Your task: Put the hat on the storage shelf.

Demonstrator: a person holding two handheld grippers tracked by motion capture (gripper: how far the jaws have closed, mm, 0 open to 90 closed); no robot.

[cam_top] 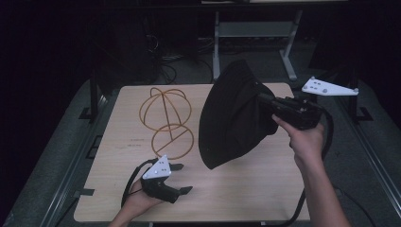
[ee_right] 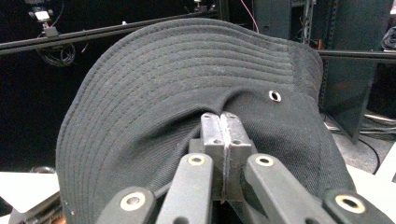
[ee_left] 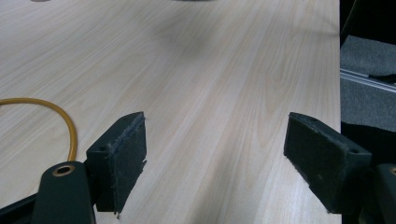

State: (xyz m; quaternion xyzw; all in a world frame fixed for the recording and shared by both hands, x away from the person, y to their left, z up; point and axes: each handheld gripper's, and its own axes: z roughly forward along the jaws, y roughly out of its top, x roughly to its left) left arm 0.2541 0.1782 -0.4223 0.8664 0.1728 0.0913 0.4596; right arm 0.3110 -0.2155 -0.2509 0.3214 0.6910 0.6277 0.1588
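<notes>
A black bucket hat (cam_top: pixel 231 113) hangs tilted in the air over the right half of the wooden table (cam_top: pixel 265 189). My right gripper (cam_top: pixel 262 100) is shut on the hat's cloth near the crown; in the right gripper view the jaws (ee_right: pixel 225 126) are pressed together into the fabric of the hat (ee_right: pixel 187 84), beside a metal eyelet. A golden wire hat stand (cam_top: pixel 165 116) rests on the table's left half. My left gripper (cam_top: pixel 184 178) sits low near the front edge, open with nothing between its pads (ee_left: pixel 217 149). A bit of the wire stand (ee_left: pixel 65 120) shows to its left.
The table's right edge (ee_left: pixel 338 70) drops to dark grey floor with a metal rail. Behind the table stands a grey metal frame leg (cam_top: pixel 220 42) among cables. Bare wood lies between the left gripper and the hat.
</notes>
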